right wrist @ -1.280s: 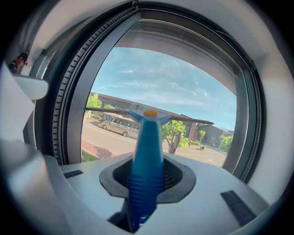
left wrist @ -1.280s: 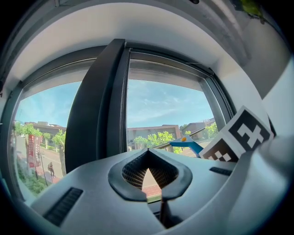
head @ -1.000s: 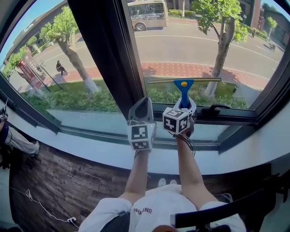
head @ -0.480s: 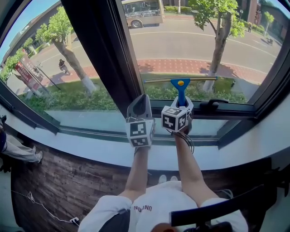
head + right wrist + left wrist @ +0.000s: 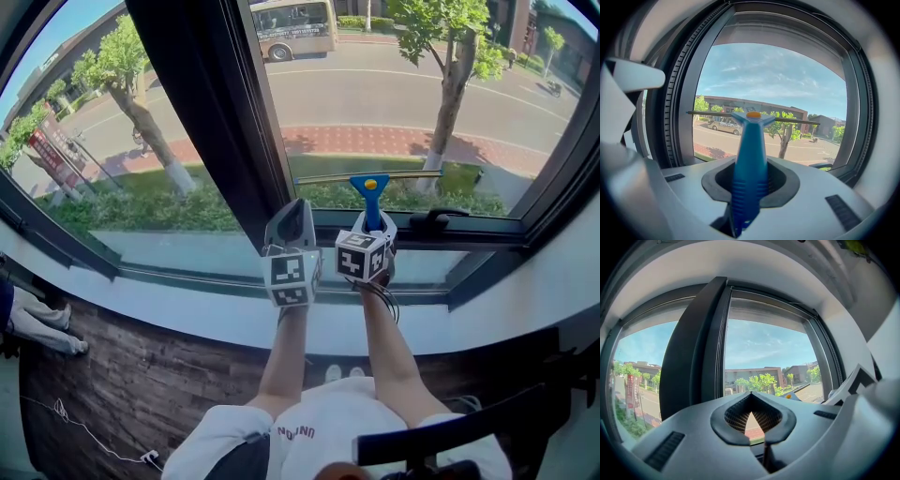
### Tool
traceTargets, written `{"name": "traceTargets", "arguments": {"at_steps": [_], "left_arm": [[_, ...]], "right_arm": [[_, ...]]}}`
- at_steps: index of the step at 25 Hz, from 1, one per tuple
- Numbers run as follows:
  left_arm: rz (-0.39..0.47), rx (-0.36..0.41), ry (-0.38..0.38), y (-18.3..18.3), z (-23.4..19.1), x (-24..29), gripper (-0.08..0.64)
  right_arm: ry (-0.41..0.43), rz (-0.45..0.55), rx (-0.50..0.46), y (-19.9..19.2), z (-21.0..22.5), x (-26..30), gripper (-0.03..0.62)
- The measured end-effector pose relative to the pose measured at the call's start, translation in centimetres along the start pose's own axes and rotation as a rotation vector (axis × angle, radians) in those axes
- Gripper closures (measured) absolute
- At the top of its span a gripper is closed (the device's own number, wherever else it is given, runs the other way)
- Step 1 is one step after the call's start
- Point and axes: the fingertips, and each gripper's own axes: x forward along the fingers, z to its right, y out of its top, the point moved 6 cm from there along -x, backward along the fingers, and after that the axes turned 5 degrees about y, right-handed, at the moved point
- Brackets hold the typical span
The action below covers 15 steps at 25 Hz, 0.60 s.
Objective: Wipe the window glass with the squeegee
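Note:
The squeegee (image 5: 367,194) has a blue handle with an orange dot and a thin blade lying level across the low part of the right window pane (image 5: 412,84). My right gripper (image 5: 371,230) is shut on the handle, just above the lower window frame. In the right gripper view the handle (image 5: 750,164) rises from between the jaws to the blade (image 5: 717,113) against the glass (image 5: 778,84). My left gripper (image 5: 292,225) is just left of it, shut and holding nothing, in front of the dark mullion. The left gripper view shows those jaws (image 5: 751,397) meeting, with the squeegee's (image 5: 789,396) head at the right.
A wide dark mullion (image 5: 206,112) separates the left pane from the right one. A black window handle (image 5: 439,222) sticks out on the lower frame, right of my right gripper. A white sill (image 5: 169,305) runs below. A street, trees and a bus lie outside.
The squeegee and my right gripper have slid a little lower on the pane, nearer the bottom frame. The left gripper has stayed close beside it.

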Motion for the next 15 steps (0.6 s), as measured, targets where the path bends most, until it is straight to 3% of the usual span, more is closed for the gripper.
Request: {"name": "traceTargets", "arguments": {"at_steps": [15], "left_arm": [[0.003, 0.006, -0.014, 0.2, 0.8, 0.0, 0.557]], "right_arm": [[0.063, -0.071, 0.049, -3.0, -0.2, 0.6, 0.492]]}}
